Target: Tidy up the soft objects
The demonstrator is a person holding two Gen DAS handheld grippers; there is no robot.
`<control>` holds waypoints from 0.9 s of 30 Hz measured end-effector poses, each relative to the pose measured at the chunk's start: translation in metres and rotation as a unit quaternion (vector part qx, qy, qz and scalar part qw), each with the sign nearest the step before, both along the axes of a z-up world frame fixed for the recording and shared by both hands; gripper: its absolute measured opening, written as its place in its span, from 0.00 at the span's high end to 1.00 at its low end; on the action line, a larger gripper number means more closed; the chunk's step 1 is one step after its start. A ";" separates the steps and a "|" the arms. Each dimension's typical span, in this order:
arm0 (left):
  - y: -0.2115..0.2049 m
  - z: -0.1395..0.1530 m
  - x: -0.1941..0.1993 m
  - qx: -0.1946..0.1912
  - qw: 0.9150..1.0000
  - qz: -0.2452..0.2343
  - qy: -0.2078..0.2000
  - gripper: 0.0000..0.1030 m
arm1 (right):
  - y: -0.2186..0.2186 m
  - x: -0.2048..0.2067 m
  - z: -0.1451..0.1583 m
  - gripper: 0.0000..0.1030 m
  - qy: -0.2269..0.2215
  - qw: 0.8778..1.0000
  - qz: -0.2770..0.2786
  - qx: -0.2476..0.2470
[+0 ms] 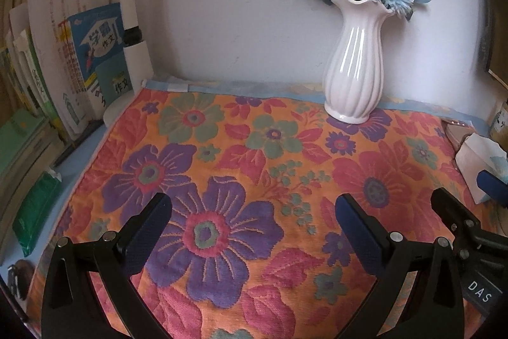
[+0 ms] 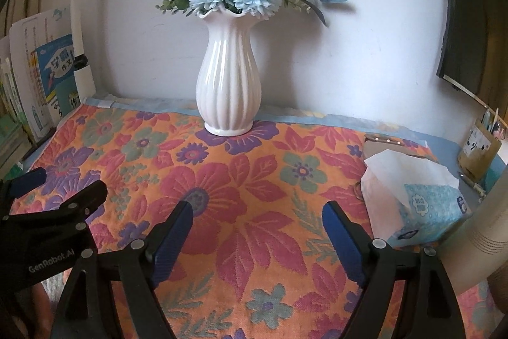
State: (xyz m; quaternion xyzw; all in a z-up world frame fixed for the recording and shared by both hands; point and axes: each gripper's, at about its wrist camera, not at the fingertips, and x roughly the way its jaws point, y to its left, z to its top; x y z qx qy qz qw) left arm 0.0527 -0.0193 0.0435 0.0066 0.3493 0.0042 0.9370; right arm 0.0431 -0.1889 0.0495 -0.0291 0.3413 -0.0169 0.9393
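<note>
since both grippers [image 1: 254, 231] [image 2: 257, 239] hung open and empty over the flowered cloth [image 1: 254, 154] spread flat on the worktop, each probably ought to pinch a near corner, clear of the vase [image 2: 228, 78].

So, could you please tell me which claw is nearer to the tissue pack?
The right claw: the tissue pack lies just beside its right finger. The left claw hangs further left over the floral cloth, with the right claw between it and the pack.
</note>
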 end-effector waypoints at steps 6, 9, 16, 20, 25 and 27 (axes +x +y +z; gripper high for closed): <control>0.002 -0.002 0.004 -0.003 1.000 0.002 0.007 0.00 | -0.005 0.006 -0.006 0.18 0.017 1.000 -0.003 0.012; 0.003 -0.003 0.005 -0.005 1.000 0.005 0.010 0.00 | -0.004 0.008 -0.008 0.17 0.024 1.000 -0.004 0.011; 0.003 -0.006 0.007 -0.004 1.000 0.008 0.016 0.00 | 0.000 0.009 -0.010 0.16 0.030 1.000 0.001 0.000; 0.003 -0.007 0.009 -0.003 1.000 0.008 0.019 0.00 | -0.001 0.010 -0.010 0.16 0.032 0.999 0.001 0.004; 0.003 -0.007 0.008 -0.003 1.000 0.007 0.020 0.00 | -0.001 0.010 -0.010 0.16 0.036 0.999 -0.003 0.005; 0.003 -0.007 0.008 -0.003 1.000 0.007 0.019 0.00 | -0.003 0.009 -0.009 0.16 0.038 0.999 -0.007 0.008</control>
